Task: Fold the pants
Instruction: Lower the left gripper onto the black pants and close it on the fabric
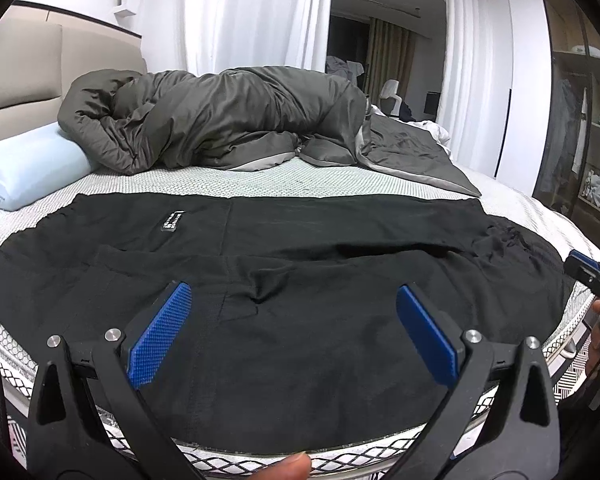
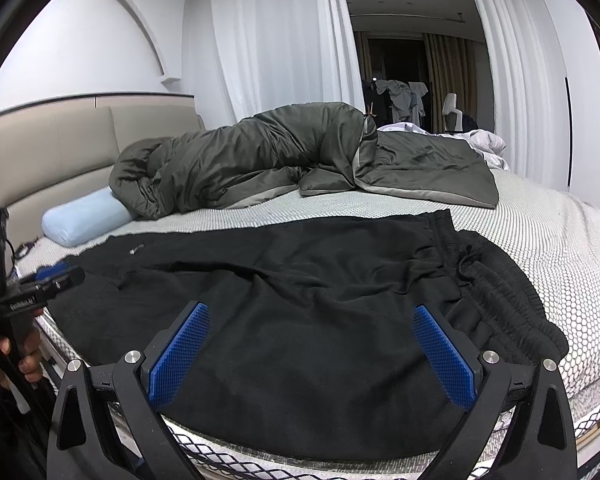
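Item: black pants (image 1: 300, 280), spread across the near edge of the mattress (image 1: 260, 182), directly ahead of and beneath both sets of jaws. One leg appears laid over the other lengthwise; the elastic waistband (image 2: 512, 300) bunches beyond the right gripper's outer finger. Progress, as judged: first lengthwise fold done, crosswise folds left.

Left gripper (image 1: 294, 334): jaws spread wide, holding nothing, poised over the cloth near the bed edge.

Right gripper (image 2: 311, 354): jaws likewise wide apart and empty, above the seat area.

Surroundings: grey duvet (image 1: 220, 128) heaped well beyond the jaws; pale blue pillow (image 1: 24, 168) ahead and off to the left; white curtains (image 2: 268, 40) behind. Nothing lies on the pants; the heaped duvet limits free mattress beyond them.
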A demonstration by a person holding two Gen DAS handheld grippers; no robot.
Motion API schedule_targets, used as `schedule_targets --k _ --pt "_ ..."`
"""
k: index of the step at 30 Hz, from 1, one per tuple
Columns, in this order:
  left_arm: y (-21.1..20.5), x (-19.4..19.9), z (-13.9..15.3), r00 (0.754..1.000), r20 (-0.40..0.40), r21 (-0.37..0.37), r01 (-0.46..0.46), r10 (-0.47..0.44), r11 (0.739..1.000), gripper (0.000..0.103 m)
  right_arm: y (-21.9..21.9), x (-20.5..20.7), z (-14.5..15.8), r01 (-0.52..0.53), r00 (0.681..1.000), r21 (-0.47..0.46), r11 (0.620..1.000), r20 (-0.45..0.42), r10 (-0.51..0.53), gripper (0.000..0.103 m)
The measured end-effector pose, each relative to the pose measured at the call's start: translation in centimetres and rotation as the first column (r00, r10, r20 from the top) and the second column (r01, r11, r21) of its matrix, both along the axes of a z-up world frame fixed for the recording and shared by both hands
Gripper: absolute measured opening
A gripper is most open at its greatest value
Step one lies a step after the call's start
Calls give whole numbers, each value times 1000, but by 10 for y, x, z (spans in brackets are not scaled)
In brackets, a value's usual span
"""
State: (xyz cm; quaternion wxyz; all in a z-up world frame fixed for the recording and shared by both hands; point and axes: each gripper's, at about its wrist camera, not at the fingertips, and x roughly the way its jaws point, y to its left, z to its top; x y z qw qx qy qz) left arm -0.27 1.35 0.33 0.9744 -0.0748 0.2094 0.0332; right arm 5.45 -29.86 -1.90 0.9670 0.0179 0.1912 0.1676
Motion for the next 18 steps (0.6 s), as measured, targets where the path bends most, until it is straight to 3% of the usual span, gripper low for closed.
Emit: schedule_targets --k 5,12,18 --pt "19 -4 4 999 -11 -34 -36 36 999 102 -17 7 13 15 999 29 999 -42 -14 103" --pt "72 -21 19 990 -25 -74 -139 138 987 102 -44 10 44 57 998 -46 997 -16 -57 103" --pt "141 -41 22 960 -77 -149 -279 270 949 102 -81 20 46 107 993 -29 994 -48 -109 103"
